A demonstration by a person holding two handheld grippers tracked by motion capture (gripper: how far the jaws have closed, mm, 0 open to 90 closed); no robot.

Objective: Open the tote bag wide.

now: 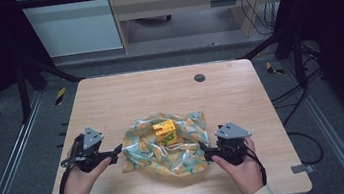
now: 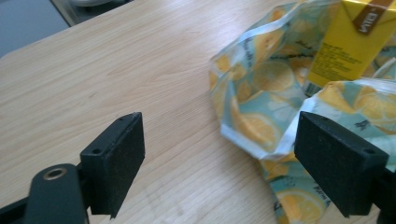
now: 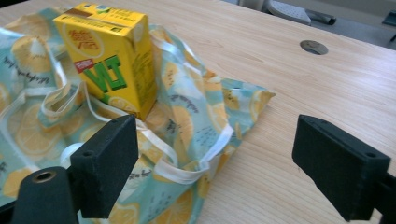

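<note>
the wooden table carried a crumpled lemon-print cloth bag near its front middle, and a yellow drink carton stood upright on that cloth, just above the bag's centre. at nine o'clock of the bag sat the left gripper, held in the person's left hand, its tips just beside the cloth's left edge. in the left gripper view its two black jaws stood wide apart with nothing between them but bare wood and the bag's rumpled corner; the carton rose behind at one o'clock. over at three o'clock of the bag was the right gripper, in the right hand, tips at the cloth's right edge. its jaws were spread wide too, empty, with the bag's white handle straps lying ahead between them and the carton standing at eleven o'clock. a round grey grommet sat in the tabletop at one o'clock, well apart from the bag.
</note>
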